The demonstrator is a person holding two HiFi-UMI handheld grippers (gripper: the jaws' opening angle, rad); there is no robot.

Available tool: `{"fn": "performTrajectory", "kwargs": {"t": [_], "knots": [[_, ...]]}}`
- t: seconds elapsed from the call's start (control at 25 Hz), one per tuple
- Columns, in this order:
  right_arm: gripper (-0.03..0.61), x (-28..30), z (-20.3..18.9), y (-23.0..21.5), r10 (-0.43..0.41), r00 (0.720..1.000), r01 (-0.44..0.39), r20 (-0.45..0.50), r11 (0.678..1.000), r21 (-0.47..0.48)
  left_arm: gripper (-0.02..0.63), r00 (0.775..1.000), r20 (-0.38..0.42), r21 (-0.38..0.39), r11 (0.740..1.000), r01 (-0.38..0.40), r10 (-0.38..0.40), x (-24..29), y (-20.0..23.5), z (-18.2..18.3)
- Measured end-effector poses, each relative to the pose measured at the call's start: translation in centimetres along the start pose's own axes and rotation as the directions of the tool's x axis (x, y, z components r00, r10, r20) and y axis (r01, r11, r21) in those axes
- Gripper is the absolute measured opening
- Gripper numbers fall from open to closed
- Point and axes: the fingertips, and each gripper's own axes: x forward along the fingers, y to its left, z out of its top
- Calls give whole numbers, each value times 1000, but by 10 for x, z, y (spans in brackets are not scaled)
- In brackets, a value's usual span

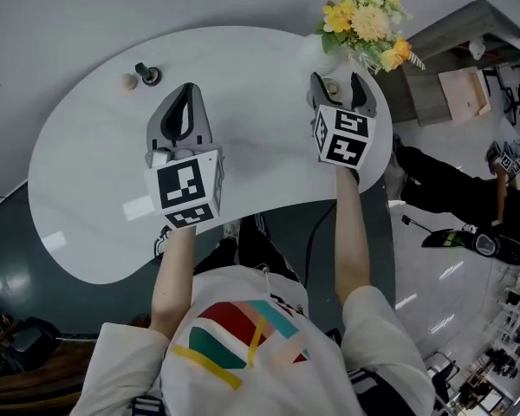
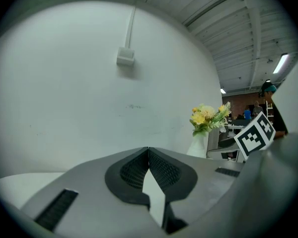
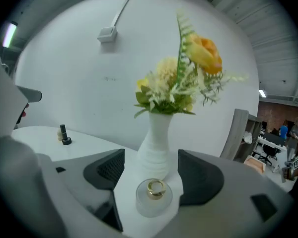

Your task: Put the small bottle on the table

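White tabletop [image 1: 87, 172] bears a white vase [image 3: 156, 143] of yellow flowers. Directly in front of the vase the small bottle [image 3: 154, 196], clear glass with a gold cap, stands upright on the table. The right gripper [image 1: 336, 80] brackets it with its jaws spread wide, both pads clear of the glass. Left of the vase and well apart from it, the left gripper [image 1: 187, 90] hangs over the table, jaws pressed together with nothing between them. Farther left of the vase sit a small black object [image 1: 148, 74] and a beige ball [image 1: 128, 81], just beside each other.
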Motion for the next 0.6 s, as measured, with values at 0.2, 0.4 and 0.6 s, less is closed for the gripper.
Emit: {"fn": "performTrajectory", "kwargs": {"t": [0.2, 0.4, 0.6], "knots": [[303, -32, 41, 27, 15, 998, -15, 64, 1000, 8, 17, 996, 84, 15, 1000, -12, 10, -29, 11, 34], [137, -82, 88, 59, 14, 984, -20, 178, 999, 33, 17, 985, 170, 66, 997, -35, 24, -70, 17, 72], [63, -138, 130, 110, 79, 948, -88, 309, 996, 13, 17, 970, 244, 46, 998, -35, 22, -102, 22, 94]]}}
